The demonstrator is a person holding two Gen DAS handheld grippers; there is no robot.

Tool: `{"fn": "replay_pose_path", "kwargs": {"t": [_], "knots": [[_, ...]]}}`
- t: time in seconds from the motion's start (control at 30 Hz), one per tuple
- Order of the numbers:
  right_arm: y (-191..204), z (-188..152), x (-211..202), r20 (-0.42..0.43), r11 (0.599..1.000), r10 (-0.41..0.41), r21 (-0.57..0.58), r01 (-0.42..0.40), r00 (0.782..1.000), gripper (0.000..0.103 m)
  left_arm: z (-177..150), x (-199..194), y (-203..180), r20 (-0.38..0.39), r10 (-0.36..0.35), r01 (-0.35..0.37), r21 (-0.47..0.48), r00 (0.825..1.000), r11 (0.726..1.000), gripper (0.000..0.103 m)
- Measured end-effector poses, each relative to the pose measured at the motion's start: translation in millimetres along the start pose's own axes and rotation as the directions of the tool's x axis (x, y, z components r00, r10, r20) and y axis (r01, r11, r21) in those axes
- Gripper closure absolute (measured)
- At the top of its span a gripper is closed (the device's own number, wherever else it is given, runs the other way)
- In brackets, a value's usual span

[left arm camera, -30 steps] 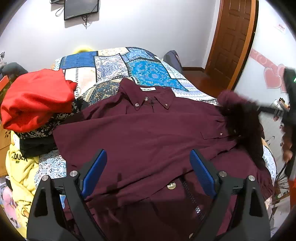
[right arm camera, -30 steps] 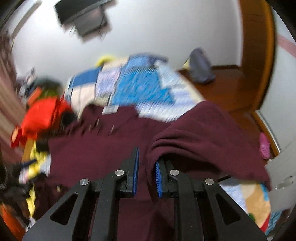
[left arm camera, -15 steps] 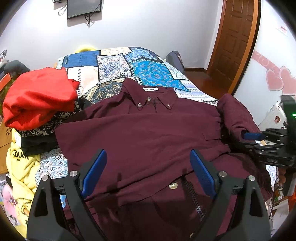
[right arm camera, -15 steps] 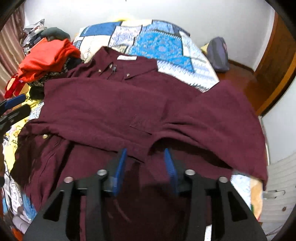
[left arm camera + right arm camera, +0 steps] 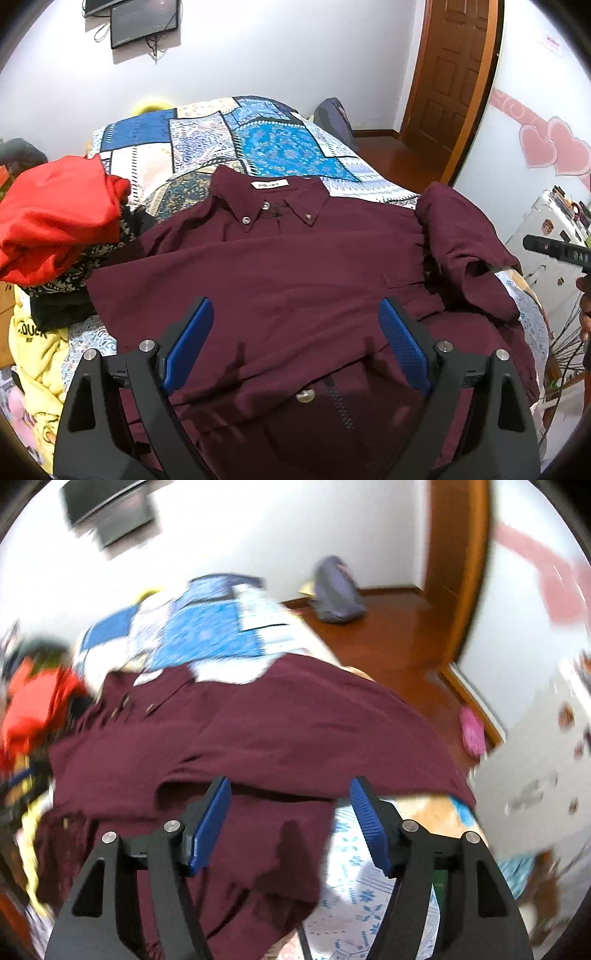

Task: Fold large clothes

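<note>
A large maroon button-down shirt lies face up on the bed, collar toward the far wall. Its left sleeve is folded across the chest; its right sleeve lies bunched at the right shoulder. My left gripper is open and empty above the shirt's lower front. My right gripper is open and empty, hovering over the shirt's right side near the bed edge; that view is motion-blurred. Part of the right gripper shows at the right edge of the left wrist view.
A patchwork bedspread covers the bed. A pile with a red garment and a yellow garment sits at the left. A wooden door, a grey bag and a pink slipper on the floor are to the right.
My right gripper opened and let go of the right sleeve, which now lies bunched on the shirt's shoulder, then pulled back to the right. The left gripper stayed open and barely moved.
</note>
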State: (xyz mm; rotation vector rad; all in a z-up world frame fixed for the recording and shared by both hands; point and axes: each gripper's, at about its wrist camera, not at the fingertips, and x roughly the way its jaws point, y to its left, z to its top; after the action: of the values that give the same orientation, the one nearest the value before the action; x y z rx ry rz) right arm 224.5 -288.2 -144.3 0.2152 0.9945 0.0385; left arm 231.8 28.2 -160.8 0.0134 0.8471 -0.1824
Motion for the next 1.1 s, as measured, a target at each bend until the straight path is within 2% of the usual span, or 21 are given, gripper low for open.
{"fn": "replay_pose_path", "kwargs": {"t": [0.07, 0.13, 0.23, 0.5, 0.6, 0.7, 0.77, 0.87, 0.97, 1.1], "knots": [[-20.6, 0.3, 9.6, -0.017, 0.994, 0.024, 0.106, -0.022, 1.0, 0.04, 0.3, 3.0, -3.4, -0.008, -0.002, 0.002, 0.006, 1.0, 1.0, 0.012], [-44.0, -2.5, 23.4, -0.038, 0.973, 0.056, 0.228, -0.046, 0.998, 0.039, 1.0, 6.4, -6.0, -0.016, -0.003, 0.004, 0.01, 1.0, 1.0, 0.012], [-64.6, -8.9, 45.8, -0.071, 0.937, 0.085, 0.346, -0.055, 0.994, 0.039, 1.4, 10.4, -8.1, -0.027, -0.004, 0.004, 0.012, 1.0, 1.0, 0.012], [-95.5, -16.1, 91.3, -0.085, 0.833, 0.161, 0.545, -0.09, 0.983, 0.039, 1.7, 18.1, -9.7, -0.052, 0.004, -0.004, 0.006, 0.999, 1.0, 0.012], [-105.0, -12.5, 96.6, -0.055, 0.824, 0.134, 0.561, -0.081, 0.989, 0.039, 1.9, 19.9, -8.3, -0.059, 0.008, -0.008, -0.002, 0.998, 1.0, 0.012], [-105.2, -5.0, 101.4, -0.036, 0.829, 0.091, 0.557, -0.055, 0.995, 0.044, 1.3, 21.2, -6.2, -0.062, 0.014, -0.015, -0.007, 0.998, 1.0, 0.012], [-103.4, 0.1, 102.7, -0.035, 0.842, 0.049, 0.539, -0.023, 0.998, 0.069, 0.5, 21.4, -5.0, -0.063, 0.023, -0.023, -0.007, 0.998, 1.0, 0.012], [-96.8, 8.0, 96.6, -0.02, 0.874, 0.015, 0.485, -0.003, 1.0, 0.085, -1.1, 20.3, -2.1, -0.058, 0.037, -0.038, -0.007, 0.998, 0.999, 0.012], [-81.1, 21.8, 70.9, 0.061, 0.913, -0.032, 0.409, 0.004, 0.998, 0.089, -2.4, 17.9, 2.1, -0.049, 0.047, -0.047, -0.009, 0.998, 0.999, 0.012], [-56.0, 47.8, 28.1, 0.176, 0.949, -0.011, 0.313, -0.045, 0.984, 0.091, -3.7, 12.8, 8.9, -0.034, 0.044, -0.045, -0.029, 0.998, 0.999, 0.012]]}}
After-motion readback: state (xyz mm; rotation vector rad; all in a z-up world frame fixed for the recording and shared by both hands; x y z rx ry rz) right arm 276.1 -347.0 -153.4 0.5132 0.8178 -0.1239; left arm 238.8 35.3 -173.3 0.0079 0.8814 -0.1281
